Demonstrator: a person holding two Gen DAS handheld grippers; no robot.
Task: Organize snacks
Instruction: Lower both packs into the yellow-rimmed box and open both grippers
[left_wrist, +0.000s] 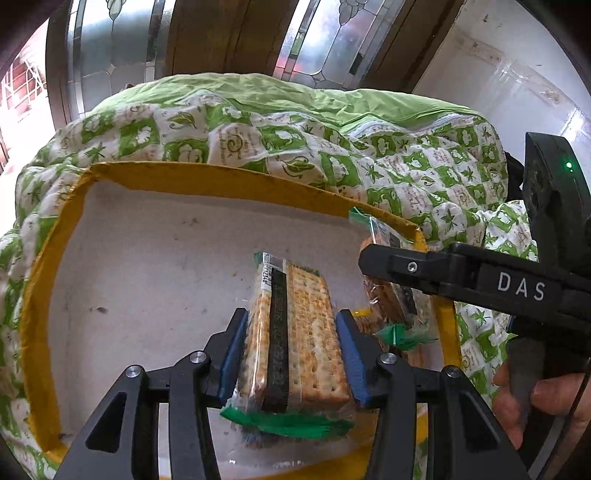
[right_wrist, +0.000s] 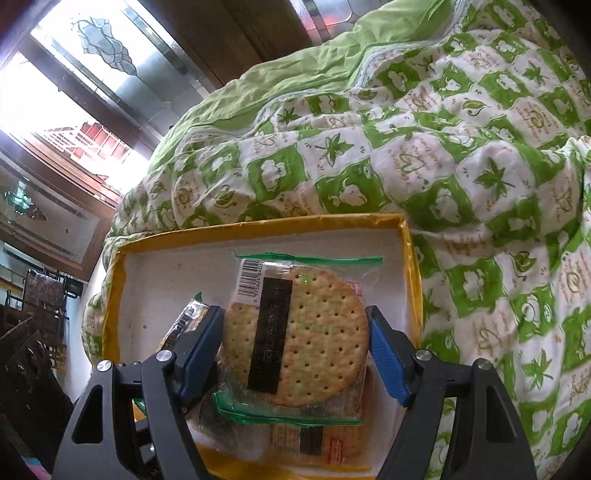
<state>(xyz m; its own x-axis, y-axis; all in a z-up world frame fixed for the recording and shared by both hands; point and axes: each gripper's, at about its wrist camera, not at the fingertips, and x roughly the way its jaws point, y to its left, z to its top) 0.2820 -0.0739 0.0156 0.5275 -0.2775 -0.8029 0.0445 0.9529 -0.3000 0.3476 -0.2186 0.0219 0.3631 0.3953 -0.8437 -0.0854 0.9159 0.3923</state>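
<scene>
A shallow box with a yellow rim (left_wrist: 55, 295) and white floor lies on a green-and-white quilt. My left gripper (left_wrist: 291, 354) is shut on a clear pack of square crackers (left_wrist: 306, 332), held over the box floor. My right gripper (right_wrist: 295, 350) straddles a pack of round crackers (right_wrist: 306, 332) in the box's right part; its left pad touches the pack and the right pad stands slightly off it. In the left wrist view the right gripper (left_wrist: 388, 266) reaches in from the right over that round pack (left_wrist: 391, 310). Another packet (right_wrist: 332, 443) lies under the round pack.
The quilt (right_wrist: 480, 184) bunches up around the box on the far and right sides. A wooden door with patterned glass (left_wrist: 122, 48) stands behind. The box rim also shows in the right wrist view (right_wrist: 258, 225). A dark chair (right_wrist: 44, 295) stands at far left.
</scene>
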